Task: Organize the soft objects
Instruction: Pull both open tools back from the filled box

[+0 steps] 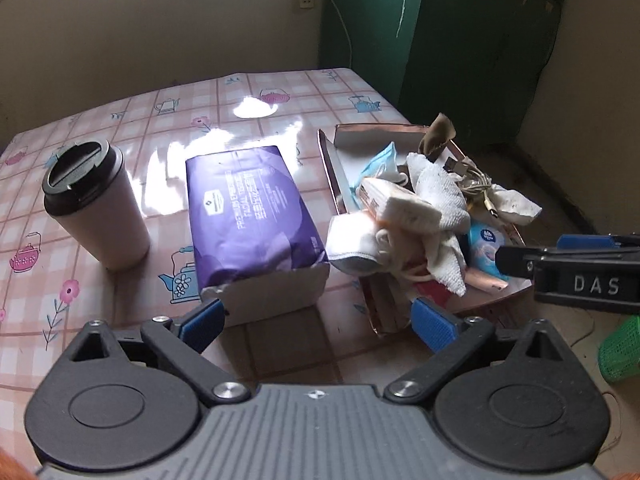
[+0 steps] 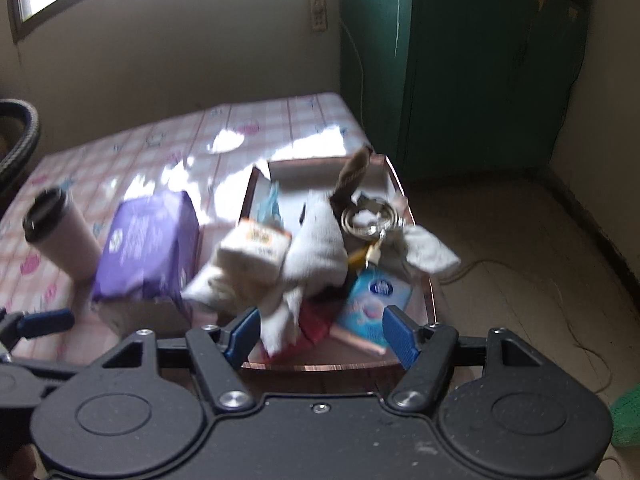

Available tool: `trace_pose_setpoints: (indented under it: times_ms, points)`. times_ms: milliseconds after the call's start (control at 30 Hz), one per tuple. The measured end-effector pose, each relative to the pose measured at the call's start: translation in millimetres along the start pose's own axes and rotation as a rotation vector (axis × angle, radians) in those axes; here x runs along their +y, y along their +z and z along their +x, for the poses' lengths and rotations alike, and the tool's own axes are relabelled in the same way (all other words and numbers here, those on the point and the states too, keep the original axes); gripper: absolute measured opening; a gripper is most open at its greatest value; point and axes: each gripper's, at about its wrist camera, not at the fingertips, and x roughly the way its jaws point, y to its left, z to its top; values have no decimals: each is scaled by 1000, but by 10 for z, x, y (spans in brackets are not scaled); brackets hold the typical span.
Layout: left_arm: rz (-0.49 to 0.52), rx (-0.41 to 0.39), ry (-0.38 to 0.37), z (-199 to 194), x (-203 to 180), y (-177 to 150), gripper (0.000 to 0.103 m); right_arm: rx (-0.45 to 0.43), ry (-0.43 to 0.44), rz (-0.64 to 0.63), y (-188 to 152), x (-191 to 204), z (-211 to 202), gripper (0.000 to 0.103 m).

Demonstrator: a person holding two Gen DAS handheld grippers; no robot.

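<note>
A copper tray [image 1: 486,302] [image 2: 431,292] on the table's right side holds a heap of soft things: white cloths [image 1: 438,200] [image 2: 316,240], a face mask [image 1: 352,246], a blue tissue pack [image 1: 484,246] [image 2: 376,300] and a coiled cable [image 1: 476,178] [image 2: 370,216]. A purple facial tissue pack [image 1: 248,212] [image 2: 146,244] lies in a white box left of the tray. My left gripper [image 1: 318,318] is open and empty, near the box's front. My right gripper [image 2: 320,332] is open and empty at the tray's near edge; it also shows in the left wrist view [image 1: 516,258].
A white cup with a black lid [image 1: 94,208] [image 2: 60,234] stands left of the purple pack. The pink checked tablecloth [image 1: 120,148] covers the table. A green cabinet [image 1: 460,40] stands behind, a green basket [image 1: 622,350] on the floor at right.
</note>
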Motion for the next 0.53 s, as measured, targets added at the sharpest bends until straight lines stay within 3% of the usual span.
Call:
trace_pose_setpoints:
  times_ms: [533]
  points:
    - [12, 31, -2, 78, -39, -68, 103, 34, 7, 12, -52, -36, 117, 81]
